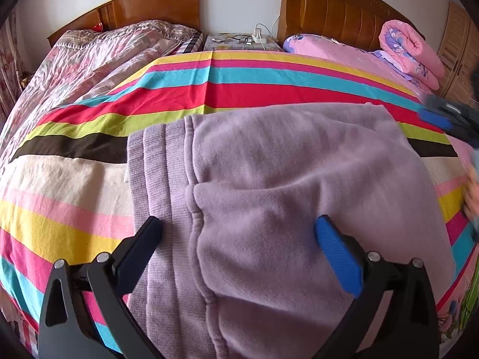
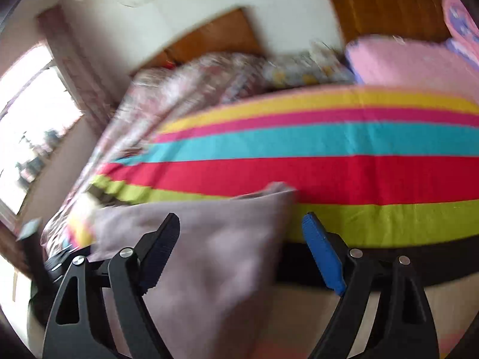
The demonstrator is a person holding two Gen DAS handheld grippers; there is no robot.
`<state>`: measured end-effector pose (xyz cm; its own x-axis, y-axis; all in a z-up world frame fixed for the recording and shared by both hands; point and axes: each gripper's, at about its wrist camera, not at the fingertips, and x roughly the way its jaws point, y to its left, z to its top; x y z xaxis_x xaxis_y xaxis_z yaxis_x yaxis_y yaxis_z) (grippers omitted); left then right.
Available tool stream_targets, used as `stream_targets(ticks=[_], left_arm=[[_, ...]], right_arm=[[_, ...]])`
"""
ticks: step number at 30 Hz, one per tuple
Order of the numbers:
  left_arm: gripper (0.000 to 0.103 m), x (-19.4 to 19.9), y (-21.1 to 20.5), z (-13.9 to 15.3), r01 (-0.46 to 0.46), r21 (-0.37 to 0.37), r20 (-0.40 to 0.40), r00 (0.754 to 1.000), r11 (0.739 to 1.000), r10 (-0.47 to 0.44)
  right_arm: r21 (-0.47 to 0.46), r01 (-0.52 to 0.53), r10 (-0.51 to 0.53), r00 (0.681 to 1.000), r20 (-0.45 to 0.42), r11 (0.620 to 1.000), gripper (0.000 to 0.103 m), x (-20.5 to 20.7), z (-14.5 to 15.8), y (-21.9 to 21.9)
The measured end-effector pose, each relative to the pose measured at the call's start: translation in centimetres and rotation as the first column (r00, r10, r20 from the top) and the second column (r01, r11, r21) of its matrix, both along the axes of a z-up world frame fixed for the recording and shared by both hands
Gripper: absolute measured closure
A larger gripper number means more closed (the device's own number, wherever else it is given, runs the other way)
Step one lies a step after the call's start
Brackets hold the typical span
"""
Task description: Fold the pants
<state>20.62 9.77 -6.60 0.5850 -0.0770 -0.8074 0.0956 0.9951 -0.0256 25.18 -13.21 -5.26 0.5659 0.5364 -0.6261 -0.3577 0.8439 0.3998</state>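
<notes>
The lilac fleece pants [image 1: 284, 185] lie folded in a compact stack on the striped sheet, ribbed waistband to the left. My left gripper [image 1: 238, 229] is open and hovers over the near part of the pants, one finger at each side of the waistband seam. In the left wrist view my right gripper [image 1: 443, 116] shows at the far right, past the pants' far right corner. In the blurred right wrist view my right gripper [image 2: 241, 227] is open over the far right corner of the pants [image 2: 215, 257], holding nothing.
A bright striped sheet [image 1: 239, 86] covers the bed. A floral quilt [image 1: 98, 56] lies at the far left, a rolled pink quilt [image 1: 410, 51] at the far right. A bedside table [image 1: 239, 42] with glasses and a charger stands between two wooden headboards.
</notes>
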Motion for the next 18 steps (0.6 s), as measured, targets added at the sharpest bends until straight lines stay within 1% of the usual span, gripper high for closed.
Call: stream_targets(ticks=[1, 2, 4, 5, 8, 10, 11, 13, 15, 16, 18], left_arm=[[0.001, 0.0, 0.0, 0.0, -0.001, -0.002, 0.003, 1.000, 1.000, 0.001], [0.001, 0.0, 0.1, 0.0, -0.001, -0.005, 0.005, 1.000, 1.000, 0.001], [0.001, -0.1, 0.1, 0.0, -0.001, -0.007, 0.011, 1.000, 1.000, 0.001], [0.001, -0.2, 0.1, 0.0, -0.001, -0.006, 0.016, 1.000, 1.000, 0.001], [0.001, -0.4, 0.1, 0.0, 0.000, -0.005, 0.023, 1.000, 1.000, 0.001], [0.001, -0.5, 0.1, 0.0, 0.005, -0.004, 0.028, 1.000, 1.000, -0.005], [0.001, -0.5, 0.2, -0.1, 0.007, -0.006, 0.029, 1.000, 1.000, -0.007], [0.001, -0.5, 0.3, -0.1, 0.009, -0.011, 0.033, 0.999, 1.000, -0.009], [0.001, -0.5, 0.3, -0.2, 0.009, -0.012, 0.038, 0.999, 1.000, -0.008], [0.001, -0.6, 0.3, -0.2, 0.009, -0.013, 0.041, 0.999, 1.000, -0.008], [0.001, -0.6, 0.4, -0.2, 0.010, -0.016, 0.046, 0.999, 1.000, -0.009]], right_arm=[[0.003, -0.042, 0.042, 0.999, 0.018, 0.999, 0.016, -1.6, 0.3, 0.6], [-0.018, -0.098, 0.099, 0.994, 0.035, 0.995, 0.015, -3.6, 0.5, 1.7], [-0.085, -0.155, 0.159, 0.986, 0.049, 0.984, 0.014, -6.3, 0.1, 3.4], [-0.130, -0.185, 0.191, 0.981, 0.040, 0.974, 0.014, -7.5, -0.5, 4.7], [-0.258, -0.234, 0.245, 0.969, 0.009, 0.937, 0.014, -9.3, -2.7, 7.2], [-0.341, -0.234, 0.254, 0.967, 0.014, 0.910, 0.013, -9.9, -4.1, 8.5], [-0.348, -0.220, 0.243, 0.970, 0.024, 0.911, 0.013, -10.2, -4.0, 8.6], [-0.329, -0.194, 0.213, 0.977, 0.023, 0.924, 0.013, -10.6, -3.3, 8.7], [-0.320, -0.179, 0.206, 0.977, 0.052, 0.930, 0.013, -11.0, -2.5, 8.9], [-0.328, -0.180, 0.208, 0.977, 0.053, 0.928, 0.013, -11.2, -2.4, 9.1], [-0.366, -0.204, 0.228, 0.974, 0.020, 0.908, 0.013, -11.7, -3.3, 9.8]])
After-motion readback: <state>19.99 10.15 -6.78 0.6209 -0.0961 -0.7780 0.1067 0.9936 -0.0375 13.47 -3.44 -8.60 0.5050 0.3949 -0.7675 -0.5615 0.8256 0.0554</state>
